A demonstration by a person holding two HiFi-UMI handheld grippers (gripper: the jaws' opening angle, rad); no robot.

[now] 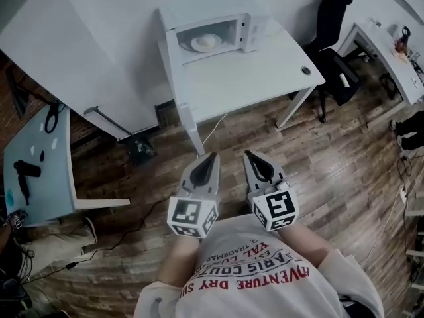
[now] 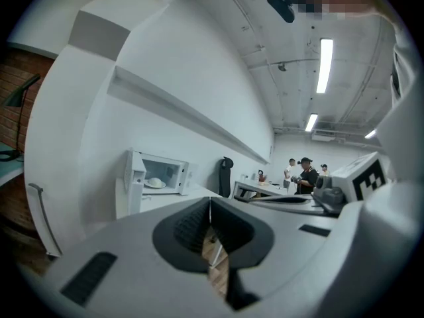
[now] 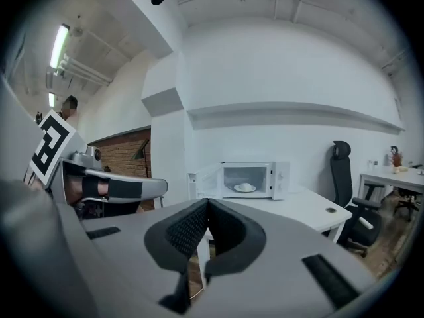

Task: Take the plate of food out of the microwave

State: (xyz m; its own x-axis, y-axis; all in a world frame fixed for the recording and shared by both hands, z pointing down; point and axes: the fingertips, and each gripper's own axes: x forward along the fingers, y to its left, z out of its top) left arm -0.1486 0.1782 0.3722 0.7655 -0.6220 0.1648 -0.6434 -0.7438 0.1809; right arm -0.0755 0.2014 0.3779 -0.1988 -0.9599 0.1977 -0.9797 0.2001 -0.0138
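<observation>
Across the wooden floor (image 1: 331,171), against the white wall: one white worktop (image 1: 252,71), bearing one white microwave (image 1: 213,33) with its door swung open. Inside that microwave: one plate of food (image 1: 205,42), a pale mound on a white dish, well apart from both grippers. Down near the chest: two grippers side by side, pointing toward the worktop. Left gripper (image 2: 210,201): jaws pressed together, holds nothing. Right gripper (image 3: 207,203): likewise closed tight, grips nothing. Beside the worktop's right end: one black office chair (image 1: 334,42); past it, one second white desk (image 1: 384,55). Off to the left: one pale glass side table (image 1: 40,177) carrying a few dark objects. Far back in the left gripper view: three people (image 2: 306,175) standing near a desk.
</observation>
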